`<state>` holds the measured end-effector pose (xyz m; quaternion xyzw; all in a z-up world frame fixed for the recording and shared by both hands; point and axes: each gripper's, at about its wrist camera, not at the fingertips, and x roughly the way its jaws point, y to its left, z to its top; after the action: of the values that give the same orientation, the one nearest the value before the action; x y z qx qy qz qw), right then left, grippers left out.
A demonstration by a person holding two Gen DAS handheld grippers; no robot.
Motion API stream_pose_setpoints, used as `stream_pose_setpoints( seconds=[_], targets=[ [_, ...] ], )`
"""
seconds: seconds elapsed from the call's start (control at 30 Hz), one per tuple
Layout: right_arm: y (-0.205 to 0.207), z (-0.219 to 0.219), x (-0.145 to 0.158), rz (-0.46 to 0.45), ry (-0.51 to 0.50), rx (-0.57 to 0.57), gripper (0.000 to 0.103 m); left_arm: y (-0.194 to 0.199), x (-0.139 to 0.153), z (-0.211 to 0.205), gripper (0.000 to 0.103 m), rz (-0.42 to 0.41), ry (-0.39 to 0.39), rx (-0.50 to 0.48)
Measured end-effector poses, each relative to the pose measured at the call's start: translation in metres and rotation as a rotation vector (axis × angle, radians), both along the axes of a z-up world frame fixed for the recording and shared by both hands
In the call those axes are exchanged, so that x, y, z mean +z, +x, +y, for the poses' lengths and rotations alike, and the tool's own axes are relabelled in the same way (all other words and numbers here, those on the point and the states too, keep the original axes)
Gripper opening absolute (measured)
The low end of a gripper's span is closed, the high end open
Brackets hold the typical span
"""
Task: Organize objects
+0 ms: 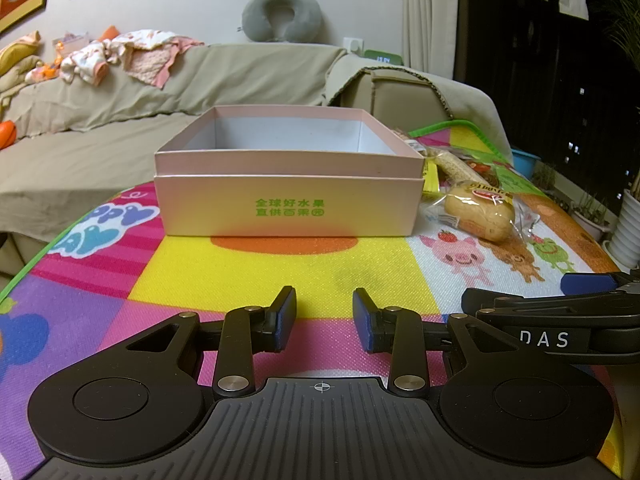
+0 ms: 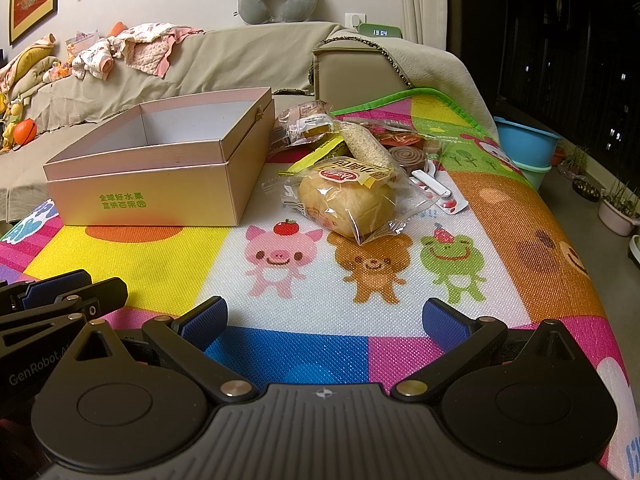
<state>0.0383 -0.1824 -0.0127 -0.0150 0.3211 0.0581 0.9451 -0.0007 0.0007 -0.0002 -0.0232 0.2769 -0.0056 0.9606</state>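
- The open pink cardboard box (image 2: pixel 160 168) sits at about 10 o'clock from the right gripper, on the bright cartoon play mat (image 2: pixel 320 280); nothing shows inside it.
- Green Chinese print on its front reads 全球好水果 / 直供百果园.
- The left gripper (image 1: pixel 324 316) hovers low over the mat facing the box, jaws set narrow with nothing between them. "DAS" shows on the other tool beside it.
- The right gripper (image 2: pixel 326 318) has its jaws spread wide and empty. "GenRobot.AI" is legible on the neighbouring tool.
- The bun in clear plastic wrap (image 2: pixel 346 204) lies at 12 o'clock, just right of the box, nearest of the heaped snack packets (image 2: pixel 360 140). Its red-and-yellow label is too crumpled to read.
- I'd take the bun first: close gently across its middle, lift clear of the box wall, then release inside.
- A green clock (image 2: pixel 380 32) behind reads 19:04.
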Motion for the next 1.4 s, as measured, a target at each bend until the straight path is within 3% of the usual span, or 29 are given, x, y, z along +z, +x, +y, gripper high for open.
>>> stream_pose_setpoints(
  seconds=[1.4],
  targets=[
    [0.0016, 0.0004, 0.0011, 0.0, -0.002, 0.004, 0.103, 0.0016, 0.0, -0.0059, 0.037, 0.005, 0.027, 0.001]
  ],
)
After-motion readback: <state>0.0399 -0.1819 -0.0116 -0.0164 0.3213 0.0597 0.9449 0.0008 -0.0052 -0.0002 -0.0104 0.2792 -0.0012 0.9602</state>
